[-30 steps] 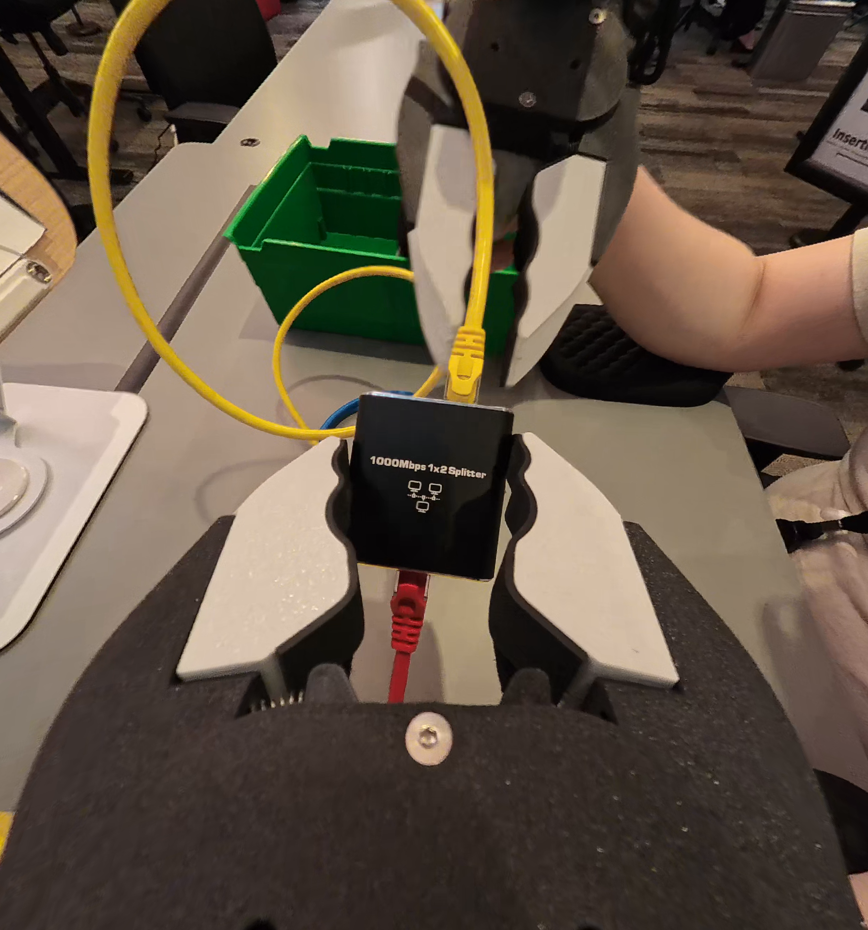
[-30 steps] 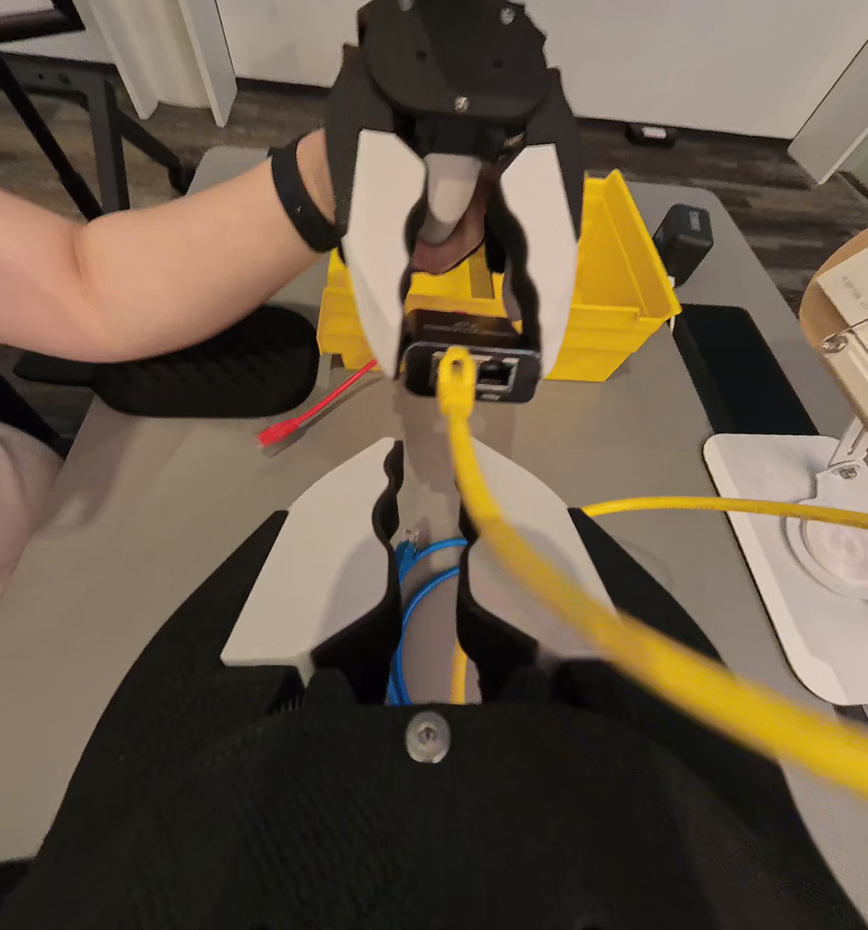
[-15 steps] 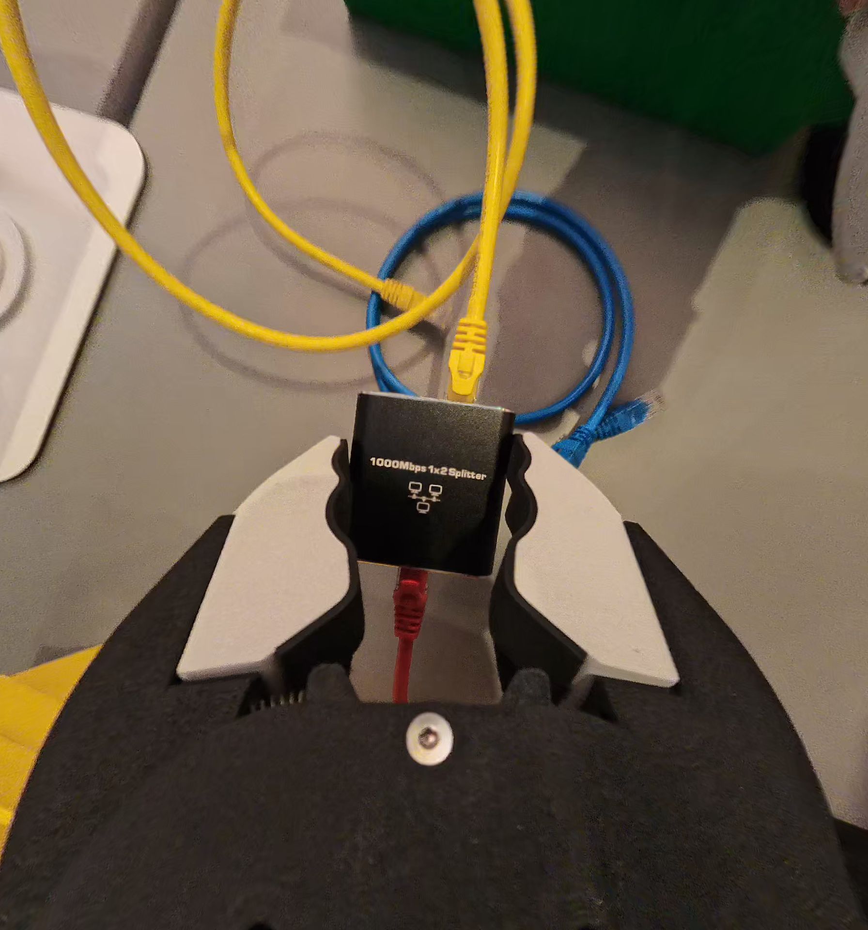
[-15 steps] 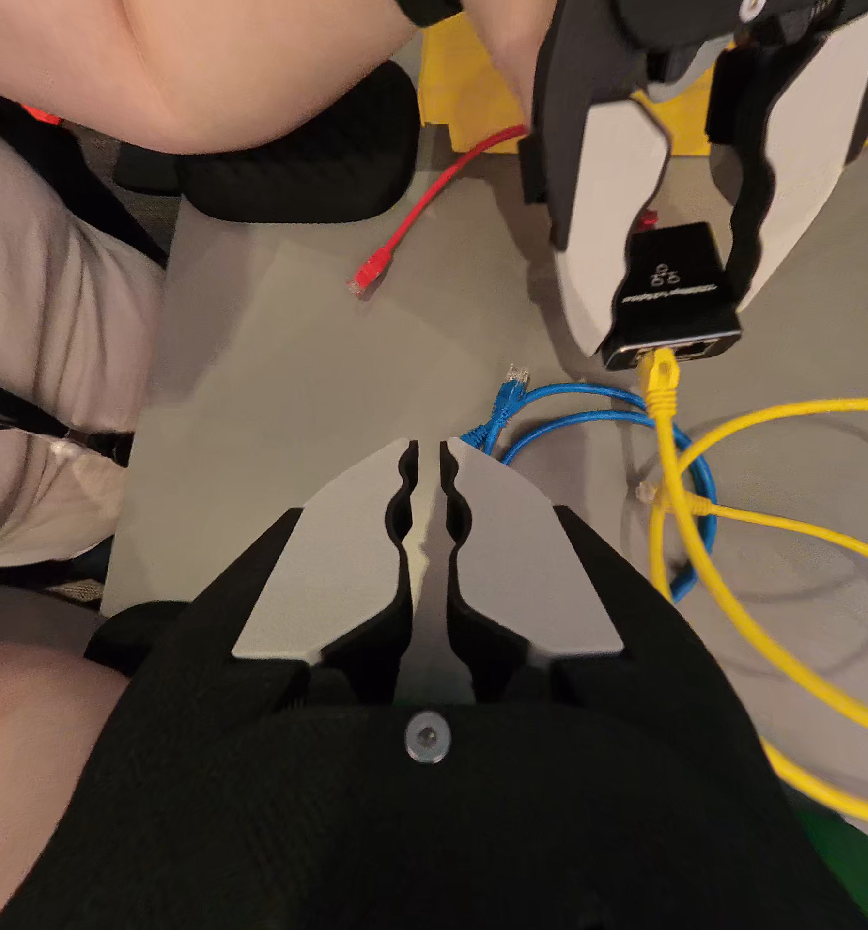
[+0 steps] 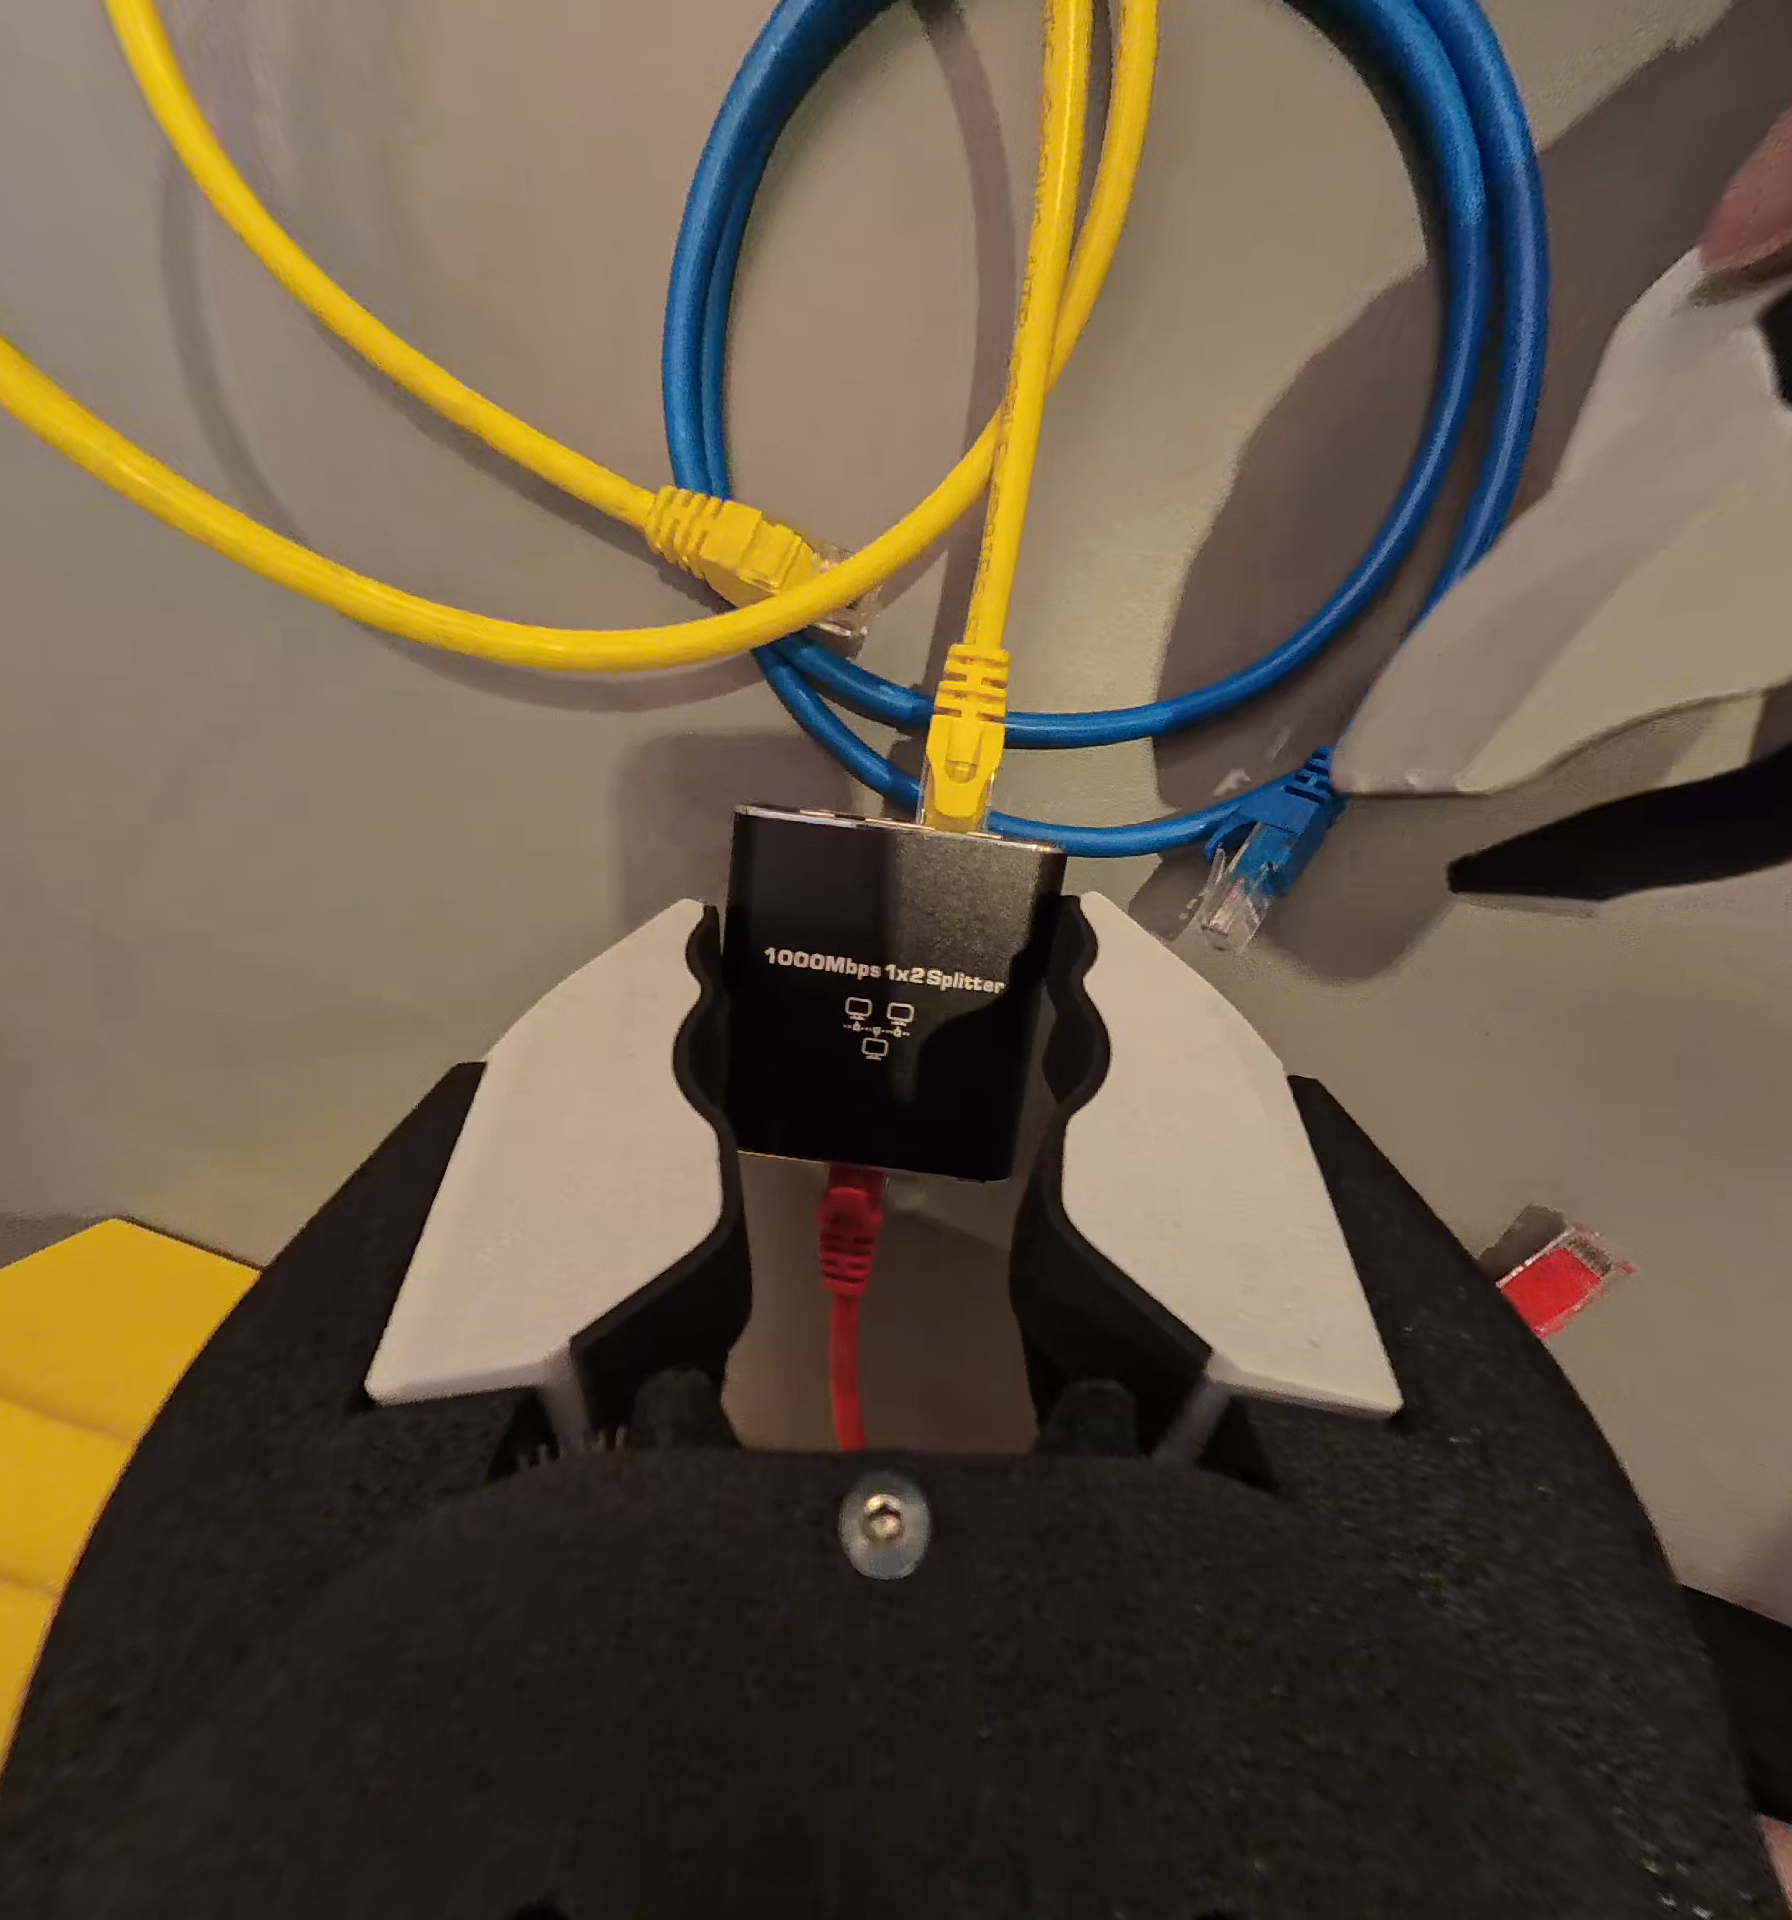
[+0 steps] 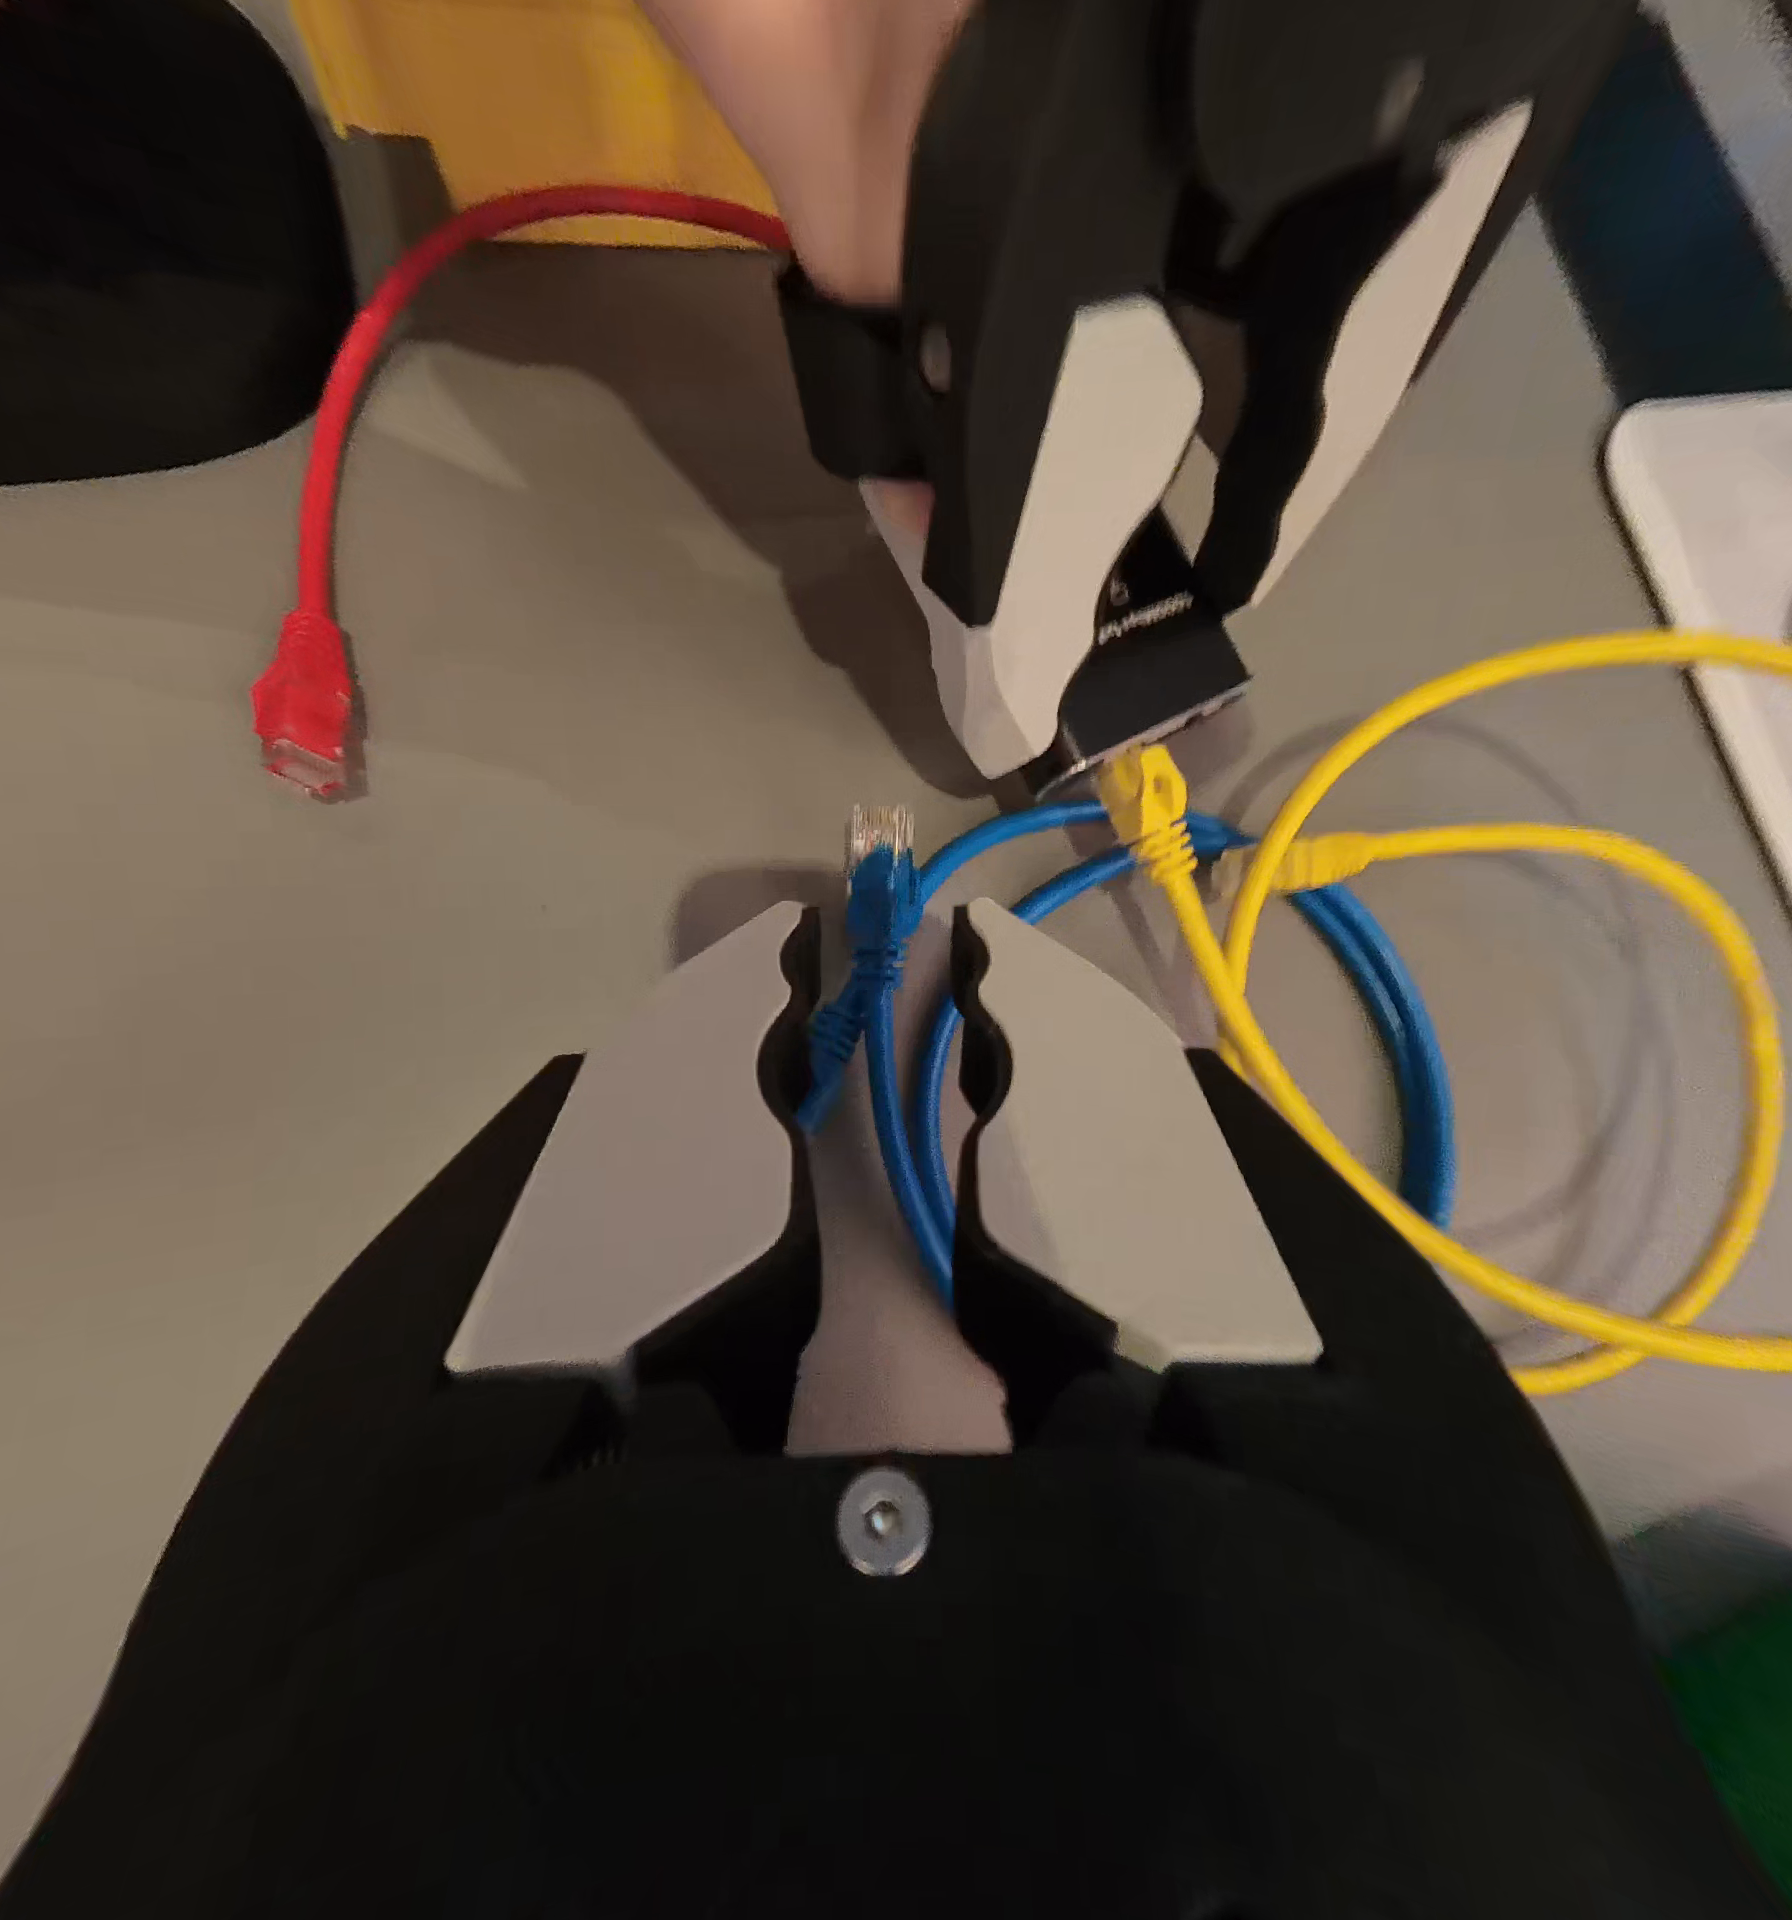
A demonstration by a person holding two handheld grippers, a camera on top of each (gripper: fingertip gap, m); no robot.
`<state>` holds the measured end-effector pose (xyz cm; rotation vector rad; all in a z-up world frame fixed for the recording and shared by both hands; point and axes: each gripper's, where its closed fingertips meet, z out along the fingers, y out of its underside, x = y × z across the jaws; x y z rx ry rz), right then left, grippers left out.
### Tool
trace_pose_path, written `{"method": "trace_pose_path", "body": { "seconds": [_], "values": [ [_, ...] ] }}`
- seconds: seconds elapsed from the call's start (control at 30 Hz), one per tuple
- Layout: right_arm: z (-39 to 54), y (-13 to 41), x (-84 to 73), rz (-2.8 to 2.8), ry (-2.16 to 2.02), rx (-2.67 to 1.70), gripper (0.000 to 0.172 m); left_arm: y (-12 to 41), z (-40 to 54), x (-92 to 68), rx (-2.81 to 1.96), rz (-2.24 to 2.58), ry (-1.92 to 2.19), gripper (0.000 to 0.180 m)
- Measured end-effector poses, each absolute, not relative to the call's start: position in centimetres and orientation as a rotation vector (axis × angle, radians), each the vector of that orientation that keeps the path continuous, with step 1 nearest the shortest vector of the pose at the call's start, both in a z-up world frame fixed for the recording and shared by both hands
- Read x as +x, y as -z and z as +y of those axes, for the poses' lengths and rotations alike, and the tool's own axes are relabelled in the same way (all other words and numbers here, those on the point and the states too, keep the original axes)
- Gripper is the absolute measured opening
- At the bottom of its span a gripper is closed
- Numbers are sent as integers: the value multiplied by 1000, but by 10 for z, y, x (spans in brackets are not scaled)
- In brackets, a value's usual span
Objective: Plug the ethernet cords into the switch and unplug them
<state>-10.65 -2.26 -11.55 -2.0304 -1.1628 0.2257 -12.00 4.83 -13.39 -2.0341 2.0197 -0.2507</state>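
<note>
I hold the black switch [image 5: 887, 1023] in my left gripper [image 5: 887, 914], both pads pressed on its side walls at the centre of the left wrist view, so its port face points away from me and stays steady for plugging. A red cord [image 5: 850, 1262] runs out of its near end and back between my fingers, and a yellow cord [image 5: 965, 732] sits plugged in its far face, which leaves, as I judge it, one port still to fill. That is why my right gripper [image 6: 881, 920] hangs low over the grey table [image 6: 559, 935] with its jaws a narrow way apart, straddling the blue cord's plug [image 6: 876, 883] at the centre of the right wrist view; the pads do not press on it yet. The blue cord [image 6: 1391, 1039] lies coiled to the right under the yellow loops.
</note>
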Motion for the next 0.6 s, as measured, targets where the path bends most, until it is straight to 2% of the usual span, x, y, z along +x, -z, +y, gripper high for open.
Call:
{"method": "trace_pose_path", "body": {
  "seconds": [0.2, 0.27, 0.37, 0.6],
  "values": [
    [-22, 149, -101, -1165, -162, -2167, 21, 139, 50, -121, -2050, 2023, 238, 60],
    [-22, 152, -103, -1153, -181, -2184, 12, 140, 52, -121, -2048, 2023, 223, 60],
    [-34, 153, -103, -1170, -244, -2257, 12, 142, 52, -123, -2075, 2019, 211, 60],
    [-114, 118, -126, -1336, -955, -2291, 11, 143, 59, -127, -2135, 1971, 200, 60]
  ]
}}
